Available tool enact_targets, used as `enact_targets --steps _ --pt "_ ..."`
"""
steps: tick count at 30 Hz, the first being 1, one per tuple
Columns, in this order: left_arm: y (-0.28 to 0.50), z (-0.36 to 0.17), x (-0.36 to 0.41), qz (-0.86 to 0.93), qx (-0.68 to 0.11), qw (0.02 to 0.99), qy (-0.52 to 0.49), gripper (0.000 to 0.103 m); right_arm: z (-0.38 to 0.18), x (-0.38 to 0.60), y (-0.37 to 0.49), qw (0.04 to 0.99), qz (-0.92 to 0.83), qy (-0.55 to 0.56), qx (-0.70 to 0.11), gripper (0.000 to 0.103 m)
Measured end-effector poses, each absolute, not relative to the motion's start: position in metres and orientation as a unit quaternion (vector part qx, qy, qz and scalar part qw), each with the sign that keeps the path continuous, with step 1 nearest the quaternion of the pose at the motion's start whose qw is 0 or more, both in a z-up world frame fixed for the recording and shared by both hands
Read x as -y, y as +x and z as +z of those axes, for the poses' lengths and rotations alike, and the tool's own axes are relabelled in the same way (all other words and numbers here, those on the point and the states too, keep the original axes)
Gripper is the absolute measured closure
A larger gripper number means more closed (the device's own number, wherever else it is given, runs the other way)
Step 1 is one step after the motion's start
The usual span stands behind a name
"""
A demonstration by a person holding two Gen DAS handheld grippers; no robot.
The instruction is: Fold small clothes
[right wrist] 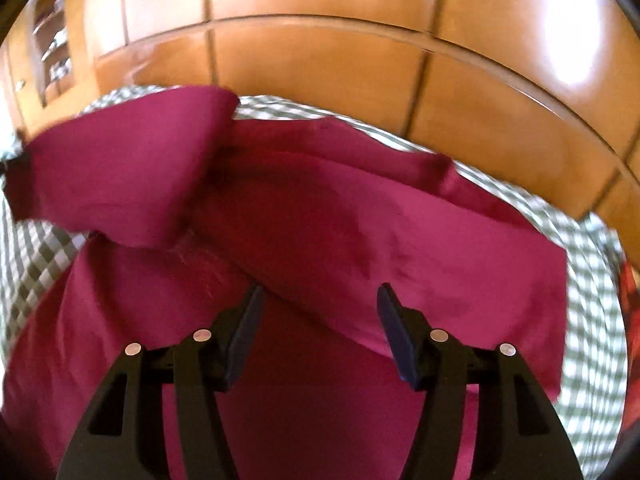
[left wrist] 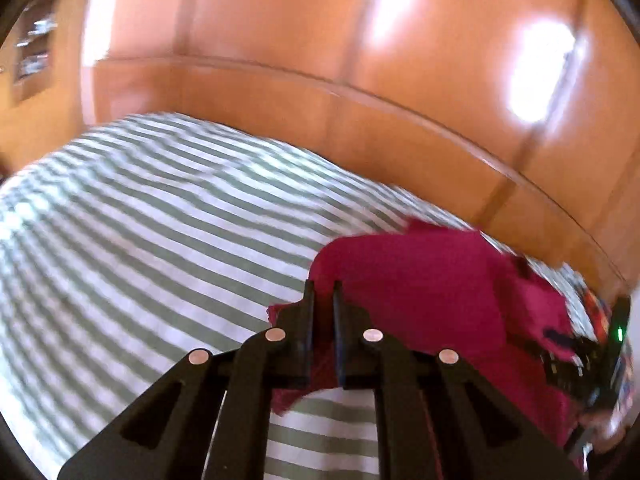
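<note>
A magenta garment (left wrist: pixel 420 280) lies on the green-and-white striped bed cover (left wrist: pixel 160 220). My left gripper (left wrist: pixel 323 286) is shut on an edge of it, and the fabric shows between the narrow fingers and hangs below them. In the right wrist view the garment (right wrist: pixel 360 220) fills the middle. One flap (right wrist: pixel 120 168) is lifted and drawn out to the left. My right gripper (right wrist: pixel 320 292) hovers open just over the cloth, with nothing pinched between its fingers.
Glossy wooden wardrobe doors (right wrist: pixel 320 60) stand close behind the bed. An open shelf niche (right wrist: pixel 52 48) is at the far left. A red patterned item (right wrist: pixel 628 280) lies at the bed's right edge. Bare bed cover (left wrist: pixel 120 280) stretches left of the garment.
</note>
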State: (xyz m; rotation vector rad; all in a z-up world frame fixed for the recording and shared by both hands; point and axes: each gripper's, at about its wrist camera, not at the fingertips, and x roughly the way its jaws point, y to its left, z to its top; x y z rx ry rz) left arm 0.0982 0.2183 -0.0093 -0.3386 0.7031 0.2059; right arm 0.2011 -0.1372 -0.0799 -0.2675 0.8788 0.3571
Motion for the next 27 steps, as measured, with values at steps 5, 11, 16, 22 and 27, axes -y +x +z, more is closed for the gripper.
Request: enact_targets --steps 5,11,16,22,27 --pt "0.097 0.004 -0.277 0.205 -0.336 0.905 -0.16 0.096 -0.089 0.116 0.219 0.875 0.162 -0.151 -0.431 0.091" --pt "0.111 0.002 -0.319 0.282 -0.346 0.883 -0.144 0.094 -0.028 0.181 0.223 0.914 0.106 -0.029 -0.39 0.094" --pt "0.125 -0.001 -0.336 0.321 -0.347 0.869 -0.147 0.065 0.006 0.291 0.227 0.914 0.03 0.14 -0.379 0.094" --pt "0.112 -0.001 -0.308 0.303 -0.338 0.882 -0.125 0.047 -0.022 0.423 0.203 0.867 -0.071 0.322 -0.373 0.094" --pt "0.102 -0.002 -0.252 0.216 -0.34 0.908 -0.11 0.045 -0.056 0.482 0.175 0.836 -0.125 0.383 -0.372 0.094"
